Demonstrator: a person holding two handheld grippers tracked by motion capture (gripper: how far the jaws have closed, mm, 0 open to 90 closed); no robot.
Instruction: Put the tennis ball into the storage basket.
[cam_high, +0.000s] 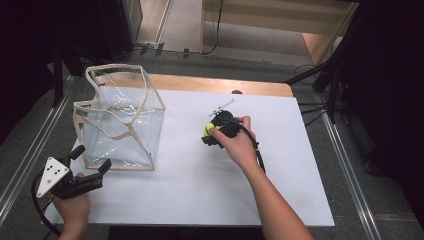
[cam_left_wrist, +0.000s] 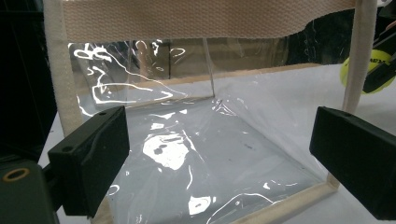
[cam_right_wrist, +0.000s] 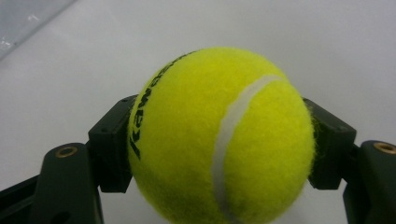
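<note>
The right gripper (cam_right_wrist: 219, 140) is pinching the tennis ball (cam_right_wrist: 219, 135) at mid-frame while the left gripper (cam_high: 92, 165), jaws spread, is waiting at lower left, so the ball risks squirting out and rolling off the bench (cam_high: 200, 200).

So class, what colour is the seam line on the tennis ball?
White, curving across the yellow-green tennis ball, clearest in the right gripper view.

Under my jaws lies a white counter (cam_high: 200, 185) with a bare wooden strip (cam_high: 220, 84) along its far edge. Grey floor (cam_high: 30, 145) flanks it, carrying a metal rail (cam_high: 350, 175) on each side. Ahead of my jaws stands pale wooden furniture (cam_high: 280, 20); the room's edges lie dark.
</note>
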